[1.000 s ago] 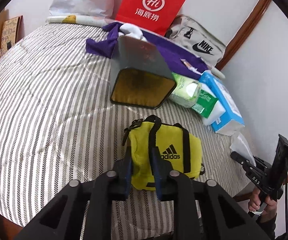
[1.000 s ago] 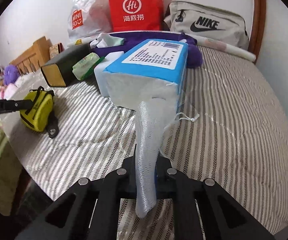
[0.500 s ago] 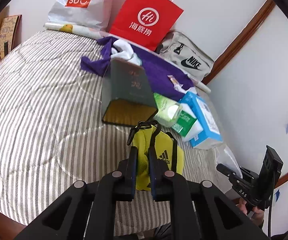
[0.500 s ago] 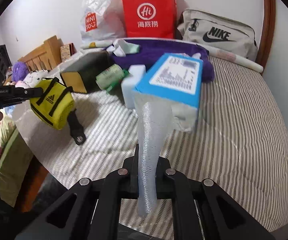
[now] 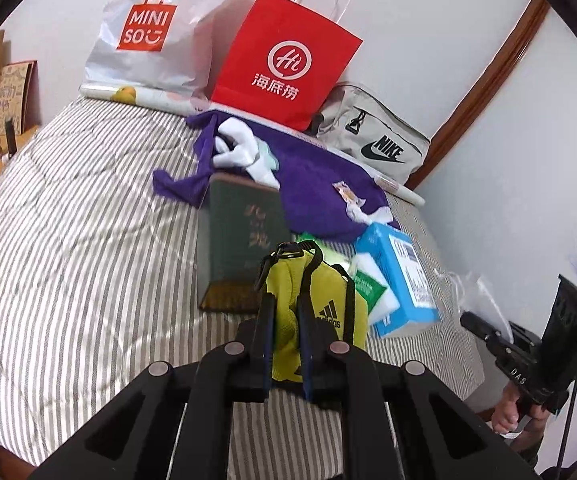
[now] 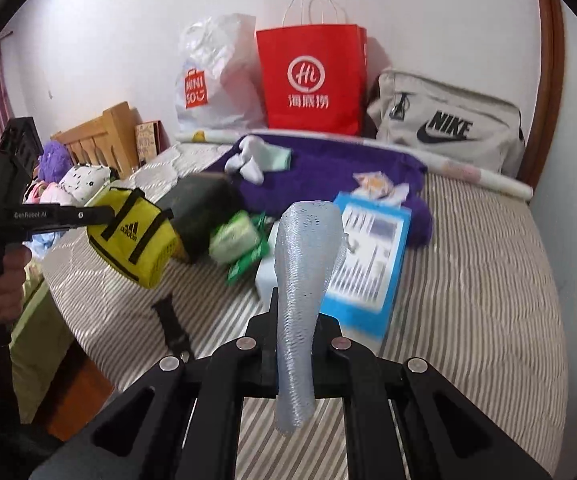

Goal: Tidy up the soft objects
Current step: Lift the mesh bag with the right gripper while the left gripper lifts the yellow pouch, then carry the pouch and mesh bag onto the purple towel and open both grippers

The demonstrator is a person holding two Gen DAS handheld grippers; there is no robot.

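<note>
My left gripper (image 5: 286,312) is shut on a yellow Adidas pouch (image 5: 328,300) and holds it in the air over the near edge of the striped bed (image 5: 68,260); the pouch also shows in the right wrist view (image 6: 136,240), its black strap hanging down. My right gripper (image 6: 294,312) is shut on a clear mesh plastic bag (image 6: 304,264), lifted above the bed. The right gripper also shows in the left wrist view (image 5: 484,330), off the bed's right edge. A purple cloth (image 5: 320,184) with white socks (image 5: 240,152) lies farther back.
A dark green box (image 5: 240,232), green wipe packs (image 6: 240,240) and a blue tissue pack (image 5: 404,280) lie mid-bed. A Miniso bag (image 5: 152,32), red paper bag (image 5: 288,64) and grey Nike bag (image 5: 376,136) stand against the wall. Plush toys (image 6: 68,176) sit left.
My left gripper has lifted the yellow pouch off the bed. My right gripper has raised the mesh bag and pulled back from the blue tissue pack.
</note>
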